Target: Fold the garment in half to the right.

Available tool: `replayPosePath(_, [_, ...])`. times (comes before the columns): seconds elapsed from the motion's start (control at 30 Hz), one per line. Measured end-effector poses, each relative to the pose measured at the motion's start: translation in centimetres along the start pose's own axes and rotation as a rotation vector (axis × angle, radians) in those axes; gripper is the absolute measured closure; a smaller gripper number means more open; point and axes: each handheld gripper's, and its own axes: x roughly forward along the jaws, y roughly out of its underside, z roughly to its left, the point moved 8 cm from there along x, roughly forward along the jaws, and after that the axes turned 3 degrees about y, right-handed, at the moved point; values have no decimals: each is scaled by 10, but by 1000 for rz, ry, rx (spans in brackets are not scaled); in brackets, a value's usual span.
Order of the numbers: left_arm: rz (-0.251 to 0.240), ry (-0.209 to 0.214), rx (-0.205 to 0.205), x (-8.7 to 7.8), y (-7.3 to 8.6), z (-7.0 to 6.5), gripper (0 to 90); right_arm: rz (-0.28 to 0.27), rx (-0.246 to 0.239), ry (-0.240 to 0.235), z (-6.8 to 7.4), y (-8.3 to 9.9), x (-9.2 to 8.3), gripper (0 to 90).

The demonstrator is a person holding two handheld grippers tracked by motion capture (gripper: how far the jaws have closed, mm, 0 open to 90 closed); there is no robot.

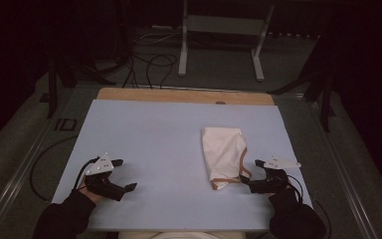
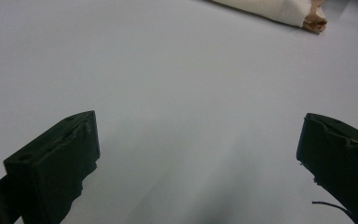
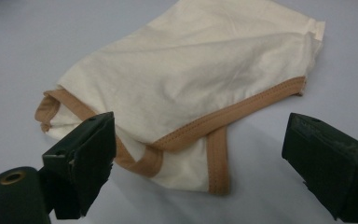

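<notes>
A folded cream cloth with tan trim (image 1: 223,155) lies right of centre on the pale blue table (image 1: 154,139). My right gripper (image 1: 250,173) stands open just at the cloth's near right corner, its jaws spread around the tan-edged end of the cloth (image 3: 191,88). My left gripper (image 1: 124,174) rests open at the near left of the table, with bare tabletop between its jaws. The far end of the cloth (image 2: 284,11) shows at the top of the left gripper view, well away from the left gripper (image 2: 198,154).
A wooden strip (image 1: 184,95) runs along the table's far edge. Beyond it stand a white metal frame (image 1: 221,35) and loose black cables (image 1: 149,64) on the floor. Dark stands flank both sides.
</notes>
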Motion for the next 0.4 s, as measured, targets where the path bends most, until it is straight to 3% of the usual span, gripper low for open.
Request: replayPosePath(0.4, [2,2,-3,2,0,-1,0,2,0,1,1,1,0,99])
